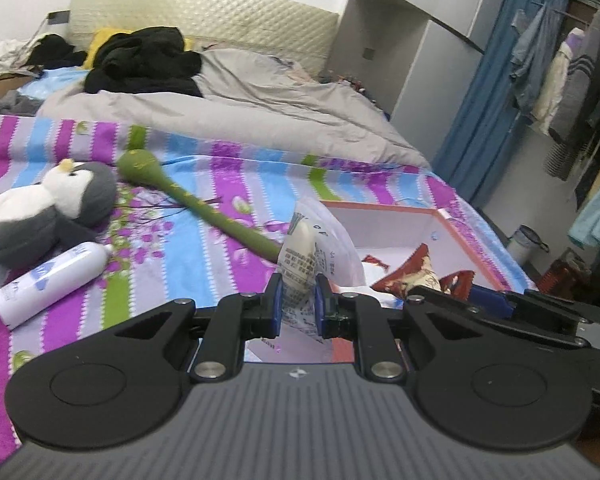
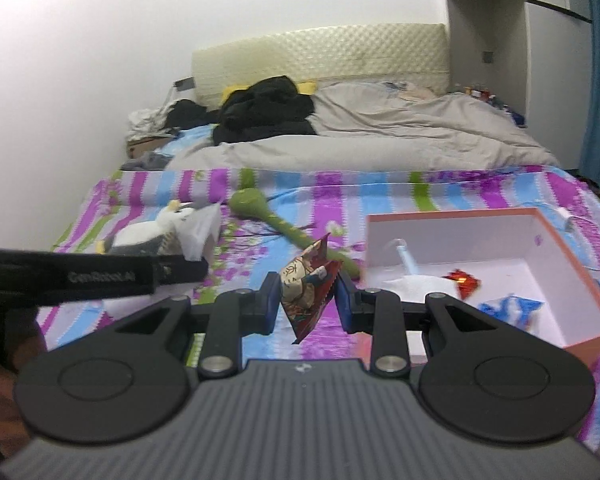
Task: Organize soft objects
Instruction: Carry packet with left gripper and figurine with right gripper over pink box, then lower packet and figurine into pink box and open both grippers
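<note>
2 wrist cams, low over bed [image 1: 220, 216], facing headboard [image 2: 320, 56]; share box [image 2: 556, 248].

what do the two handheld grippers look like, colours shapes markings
Both match. Left gripper: grey ribbed body with a small white logo, two round black discs at the sides, black linkage arms with silver pivot pins, blue pads on the fingers. Right gripper: same build. In the right wrist view the left one's black side shows pale lettering, too blurred to read reliably. No cables visible.
</note>
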A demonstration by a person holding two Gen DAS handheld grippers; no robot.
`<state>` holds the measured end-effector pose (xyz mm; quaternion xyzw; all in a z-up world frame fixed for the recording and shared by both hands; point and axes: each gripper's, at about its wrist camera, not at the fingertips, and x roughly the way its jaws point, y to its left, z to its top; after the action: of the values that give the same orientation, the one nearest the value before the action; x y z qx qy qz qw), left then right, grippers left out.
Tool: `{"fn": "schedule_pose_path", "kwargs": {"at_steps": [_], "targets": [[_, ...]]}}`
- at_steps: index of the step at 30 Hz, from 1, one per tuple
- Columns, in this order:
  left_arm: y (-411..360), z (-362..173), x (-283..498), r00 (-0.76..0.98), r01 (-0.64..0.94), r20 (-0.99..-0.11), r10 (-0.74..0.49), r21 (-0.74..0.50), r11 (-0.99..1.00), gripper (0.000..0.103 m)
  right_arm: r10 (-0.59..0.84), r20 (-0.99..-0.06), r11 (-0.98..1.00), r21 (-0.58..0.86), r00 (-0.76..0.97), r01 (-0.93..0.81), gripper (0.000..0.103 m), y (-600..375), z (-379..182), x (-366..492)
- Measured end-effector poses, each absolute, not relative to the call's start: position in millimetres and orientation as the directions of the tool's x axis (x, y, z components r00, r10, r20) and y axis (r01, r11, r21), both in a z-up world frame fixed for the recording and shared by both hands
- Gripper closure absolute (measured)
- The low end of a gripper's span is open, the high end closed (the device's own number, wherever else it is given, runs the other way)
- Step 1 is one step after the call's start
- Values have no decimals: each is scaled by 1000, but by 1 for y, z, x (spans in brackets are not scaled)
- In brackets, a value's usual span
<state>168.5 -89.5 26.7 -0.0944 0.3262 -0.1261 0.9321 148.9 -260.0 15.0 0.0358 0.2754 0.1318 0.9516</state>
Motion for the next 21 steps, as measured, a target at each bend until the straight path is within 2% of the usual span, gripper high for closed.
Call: {"fn": "schedule_pose_path", "kwargs": {"at_steps": [12, 21], "targets": [[-156, 13, 205, 677, 297, -608, -415, -291, 910, 84, 146, -572, 986, 148, 807, -74, 70, -324, 0, 160], [-202, -20, 258, 610, 321, -667, -429, -287, 903, 84, 117, -645, 985, 174, 755, -4, 70, -364, -24, 203]]}}
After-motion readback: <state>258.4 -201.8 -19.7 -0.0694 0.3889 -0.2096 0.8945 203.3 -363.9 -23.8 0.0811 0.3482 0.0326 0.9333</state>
